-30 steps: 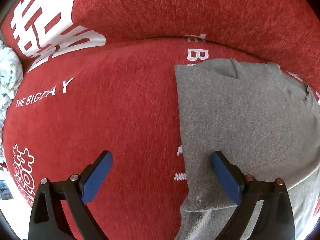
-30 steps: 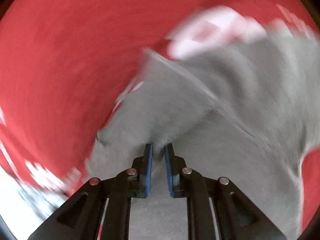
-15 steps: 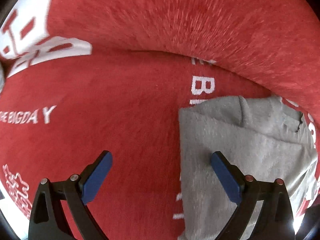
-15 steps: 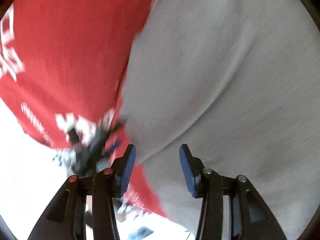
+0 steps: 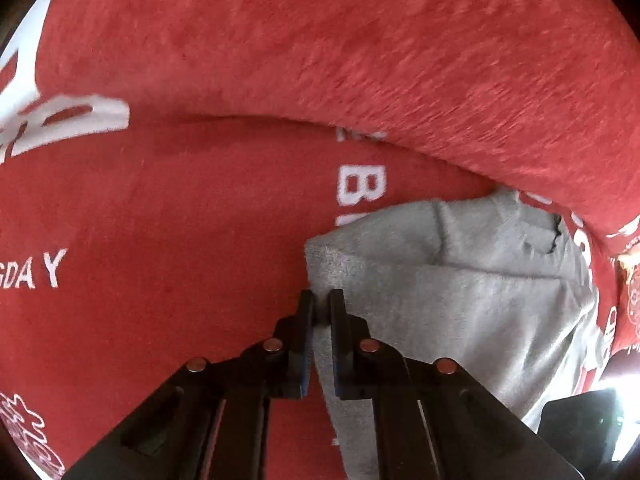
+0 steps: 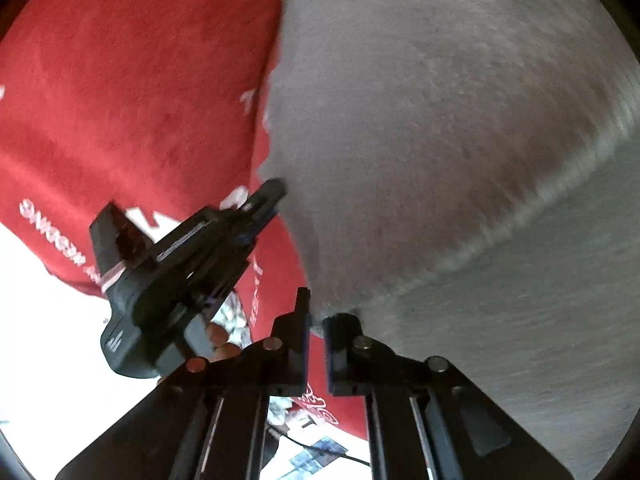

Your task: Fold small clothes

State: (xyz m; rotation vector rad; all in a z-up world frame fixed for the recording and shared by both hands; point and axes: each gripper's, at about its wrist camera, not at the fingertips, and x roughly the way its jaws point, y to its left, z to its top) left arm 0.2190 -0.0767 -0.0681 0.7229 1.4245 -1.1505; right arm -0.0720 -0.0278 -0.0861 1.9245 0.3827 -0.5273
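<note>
The grey knit garment (image 5: 460, 312) lies on the red printed blanket (image 5: 200, 220). The left gripper (image 5: 320, 312) pinches its left edge; the right gripper (image 6: 316, 320), view blurred, apparently clamps a near edge. Soft, light, limp fabric: grip hems, near corners.

Red cover (image 5: 200, 208) carries white "GDA Y" and "B"

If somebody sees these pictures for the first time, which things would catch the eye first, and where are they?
First comes the bright red cover with white lettering, which fills most of the left wrist view. Next is the grey garment lying on it at the right, with the left claw shut on its left edge. In the right wrist view the grey cloth fills the right side, and the right claw pinches its lower edge.
</note>
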